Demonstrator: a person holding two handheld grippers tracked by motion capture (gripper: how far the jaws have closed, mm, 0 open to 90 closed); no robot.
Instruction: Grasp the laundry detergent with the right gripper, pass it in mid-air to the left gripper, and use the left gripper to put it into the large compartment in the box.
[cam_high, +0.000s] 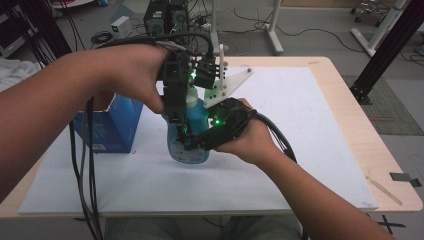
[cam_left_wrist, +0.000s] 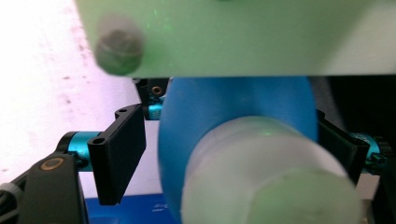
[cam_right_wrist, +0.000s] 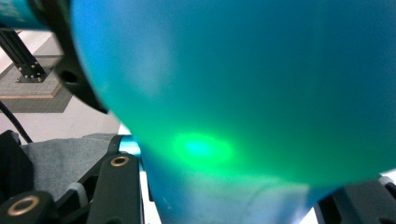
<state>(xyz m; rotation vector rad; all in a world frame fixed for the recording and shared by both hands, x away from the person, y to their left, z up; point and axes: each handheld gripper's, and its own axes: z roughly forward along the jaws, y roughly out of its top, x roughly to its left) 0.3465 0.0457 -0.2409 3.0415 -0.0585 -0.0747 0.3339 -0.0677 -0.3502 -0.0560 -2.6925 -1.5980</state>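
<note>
The blue bottle (cam_high: 190, 135) stood upright near the middle of the worktop (cam_high: 300, 150), right of a blue box (cam_high: 112, 125). The right gripper (cam_high: 192, 142) was clamped across its body, probably to steady it. The left gripper (cam_high: 176, 117) came down over the pale cap (cam_left_wrist: 266, 172). In the left gripper view its jaws straddled the cap, seemingly not yet pressing.

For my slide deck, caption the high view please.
Two hand-held grippers work a blue bottle beside a blue box on a white mat.
</note>
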